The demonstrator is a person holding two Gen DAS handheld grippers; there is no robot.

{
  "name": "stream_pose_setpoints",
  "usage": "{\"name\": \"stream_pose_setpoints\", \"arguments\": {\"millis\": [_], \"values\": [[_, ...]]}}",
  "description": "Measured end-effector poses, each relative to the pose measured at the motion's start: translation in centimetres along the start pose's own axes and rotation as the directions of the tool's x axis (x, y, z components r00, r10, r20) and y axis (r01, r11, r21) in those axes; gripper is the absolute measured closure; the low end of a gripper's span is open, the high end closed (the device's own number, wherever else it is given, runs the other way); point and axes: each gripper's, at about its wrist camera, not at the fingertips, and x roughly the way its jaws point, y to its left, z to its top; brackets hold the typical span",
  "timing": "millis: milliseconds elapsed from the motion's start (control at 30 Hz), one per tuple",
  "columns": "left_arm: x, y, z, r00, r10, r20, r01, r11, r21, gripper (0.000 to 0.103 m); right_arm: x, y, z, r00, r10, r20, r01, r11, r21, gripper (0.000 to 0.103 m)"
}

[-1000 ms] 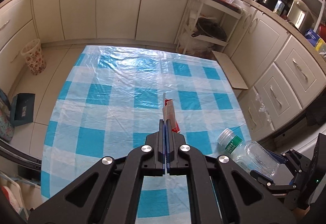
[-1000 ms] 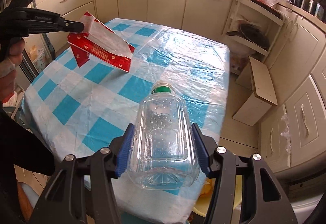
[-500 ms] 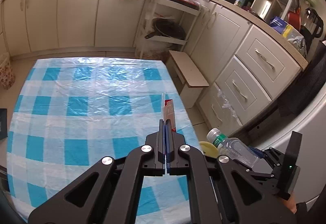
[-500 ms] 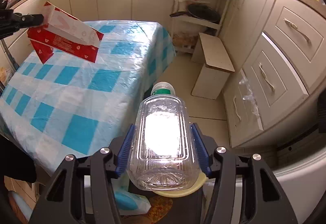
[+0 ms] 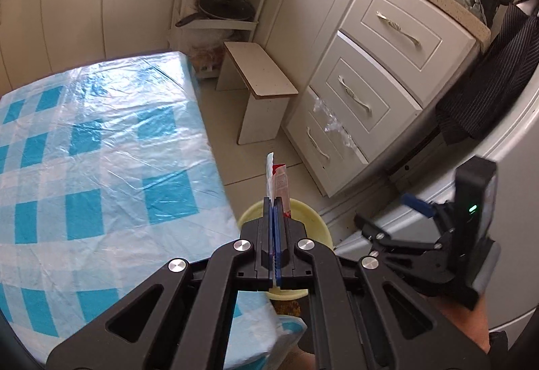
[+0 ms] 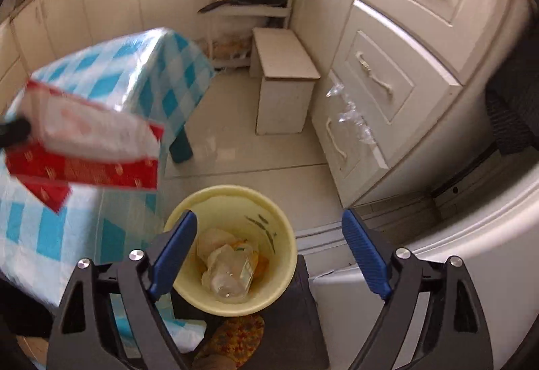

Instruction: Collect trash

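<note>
Trash is gathering in the pale yellow round plastic bin on the floor: a clear plastic bottle is lying inside, directly beneath the right gripper, whose fingers are spreading wide with nothing between them. Farther left, the left gripper, pinched shut, is carrying a flat red-and-white wrapper toward the bin beside the blue-checked table.

Bright daylight, fisheye warp, motion blur

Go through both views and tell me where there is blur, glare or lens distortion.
Left wrist view: mostly sharp; window glare whitens the far end of the tablecloth; the fisheye bends the drawers. Right wrist view: the red and white packet and the tablecloth are smeared by motion; the yellow bin and the bottle in it read clearly.
</note>
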Motion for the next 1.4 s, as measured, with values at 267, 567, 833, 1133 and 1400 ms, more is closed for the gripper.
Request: {"name": "stream_pose_setpoints", "arguments": {"millis": [267, 567, 833, 1133, 1400], "values": [[8.3, -4.7, -2.5, 0.987, 0.045, -0.154, -0.043, 0.999, 0.015, 0.102, -5.0, -4.0, 1.6, 0.975, 0.051, 0.218, -0.097, 0.974, 0.204, 0.010], [17.0, -6.1, -5.0, 0.927, 0.126, -0.353, -0.140, 0.990, -0.014, 0.092, -5.5, -4.9, 2.7, 0.961, 0.108, 0.254, -0.173, 0.953, 0.247, 0.009], [13.1, -7.2, -5.4, 0.944, 0.192, -0.267, -0.181, 0.981, 0.065, 0.056, -5.8, -4.8, 2.8, 0.961, 0.087, 0.264, -0.154, 0.957, 0.246, 0.009], [-0.7, -5.1, -6.8, 0.952, 0.303, -0.034, -0.299, 0.949, 0.100, 0.030, -11.6, -1.0, 0.9, 0.913, -0.060, 0.403, 0.002, 0.990, 0.143, 0.007], [-12.1, -3.3, -9.7, 0.930, 0.344, 0.132, -0.354, 0.933, 0.069, 0.017, -18.2, 2.9, -4.8, 0.854, -0.071, 0.516, -0.024, 0.984, 0.176, 0.007]]}}
